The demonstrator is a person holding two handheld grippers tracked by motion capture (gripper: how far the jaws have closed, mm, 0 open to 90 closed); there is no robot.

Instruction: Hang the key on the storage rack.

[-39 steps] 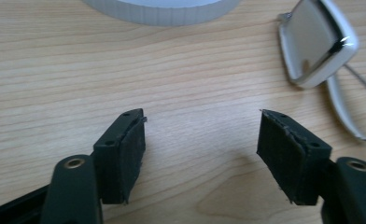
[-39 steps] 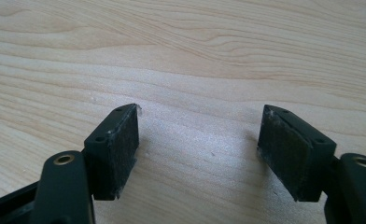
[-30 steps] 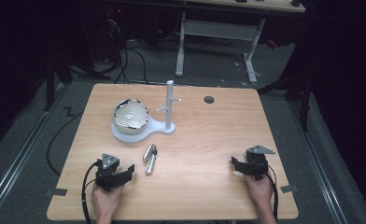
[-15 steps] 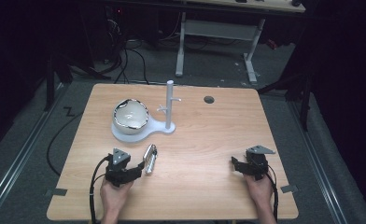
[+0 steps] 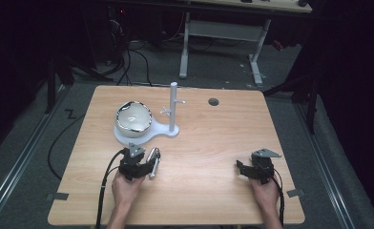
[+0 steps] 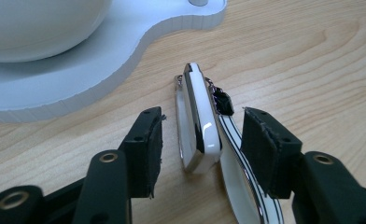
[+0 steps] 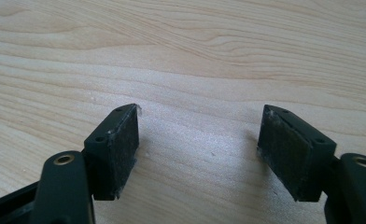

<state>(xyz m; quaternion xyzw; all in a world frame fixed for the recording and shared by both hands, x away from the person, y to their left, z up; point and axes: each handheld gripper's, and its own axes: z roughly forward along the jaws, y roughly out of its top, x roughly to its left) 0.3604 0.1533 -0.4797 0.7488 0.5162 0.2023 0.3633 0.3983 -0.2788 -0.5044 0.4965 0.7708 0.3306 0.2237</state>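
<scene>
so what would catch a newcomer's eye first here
Probably the shiny watch lying on the table, with the left gripper open around it. Just behind it, a white stand carries a glossy bowl and an upright post. The right gripper rests open on bare wood, near the table's right side.

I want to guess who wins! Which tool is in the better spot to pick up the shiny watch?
The left tool: its open jaws already sit either side of the watch. The right tool rests far across the table, over bare wood.
</scene>
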